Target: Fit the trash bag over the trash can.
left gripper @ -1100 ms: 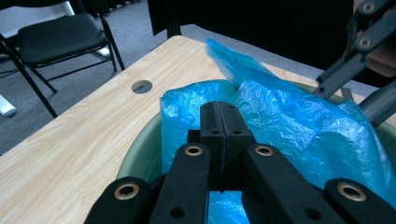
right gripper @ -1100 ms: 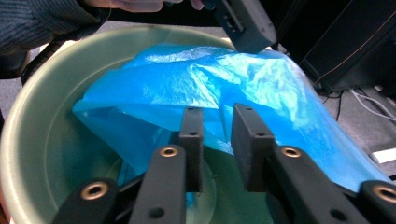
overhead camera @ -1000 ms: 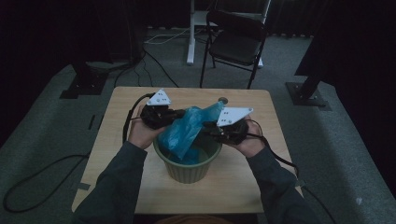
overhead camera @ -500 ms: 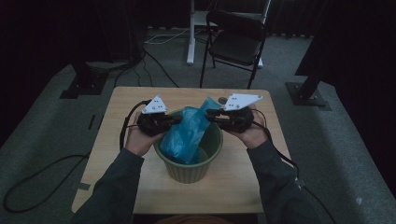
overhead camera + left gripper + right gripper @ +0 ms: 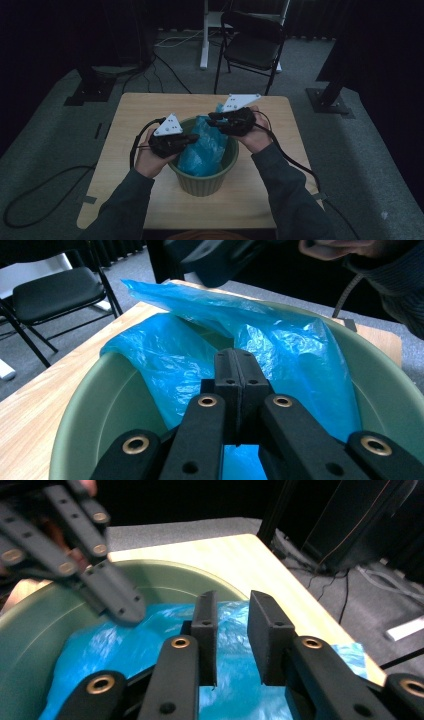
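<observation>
1. A green bucket (image 5: 202, 175) stands on the table (image 5: 130, 115), near its front edge and about midway across it.
2. A blue bag (image 5: 205, 145) lies loosely inside the bucket. One corner pokes over the rim at about 1 o'clock.
3. The left gripper (image 5: 192, 139) is at the rim at about 9 o'clock, pointing toward 3 o'clock over the bucket.
4. In the left gripper view its jaws are pressed together, pad to pad. The bag (image 5: 280, 345) lies just beyond and around the tips. Whether a fold of film is pinched between them cannot be told.
5. The right gripper (image 5: 212, 119) is over the far rim at about 1 o'clock, pointing toward 9 o'clock.
6. In the right gripper view its jaws stand a narrow gap apart and have just been opening. The bag (image 5: 150, 645) shows behind the gap, but nothing is clamped between the pads.
7. The left gripper (image 5: 122, 611) shows in that view too, its closed tips down on the bag near the bucket (image 5: 30, 625) wall.
8. A black chair (image 5: 252, 47) stands on the floor beyond the table at 12 o'clock.
</observation>
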The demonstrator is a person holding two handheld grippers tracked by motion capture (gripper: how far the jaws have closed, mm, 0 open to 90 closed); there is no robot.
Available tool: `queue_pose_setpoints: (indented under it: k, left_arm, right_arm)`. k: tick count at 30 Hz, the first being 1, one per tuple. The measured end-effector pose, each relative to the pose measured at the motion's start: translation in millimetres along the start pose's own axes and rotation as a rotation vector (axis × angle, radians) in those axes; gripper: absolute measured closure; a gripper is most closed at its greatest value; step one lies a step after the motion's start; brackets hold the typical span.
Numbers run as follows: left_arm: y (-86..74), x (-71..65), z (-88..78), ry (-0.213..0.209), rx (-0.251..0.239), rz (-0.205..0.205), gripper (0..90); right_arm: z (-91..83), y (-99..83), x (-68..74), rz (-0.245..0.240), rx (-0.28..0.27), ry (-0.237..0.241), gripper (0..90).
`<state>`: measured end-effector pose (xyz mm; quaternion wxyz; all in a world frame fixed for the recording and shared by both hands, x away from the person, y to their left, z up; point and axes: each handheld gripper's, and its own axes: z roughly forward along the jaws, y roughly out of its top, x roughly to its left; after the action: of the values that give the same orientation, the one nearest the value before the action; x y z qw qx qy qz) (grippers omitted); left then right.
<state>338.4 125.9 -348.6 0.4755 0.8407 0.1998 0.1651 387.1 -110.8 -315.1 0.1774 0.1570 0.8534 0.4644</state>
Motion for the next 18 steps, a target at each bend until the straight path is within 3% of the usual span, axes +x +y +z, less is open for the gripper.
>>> queue_pose_setpoints:
  k: [7, 12, 18]
  left_arm:
    - [1.6, -2.5, 0.3, -0.002, -0.005, 0.005, 89.9]
    - [3.0, -4.6, -0.2, -0.006, -0.013, 0.009, 89.9]
    - [5.5, -8.8, -3.8, -0.003, -0.024, 0.024, 89.9]
  right_arm:
    - [19.1, -2.0, -4.2, 0.056, 0.047, 0.040, 69.0]
    - [26.2, -3.6, -2.2, 0.066, 0.068, 0.055, 65.4]
    - [36.3, -8.0, 0.1, 0.091, 0.139, 0.068, 63.4]
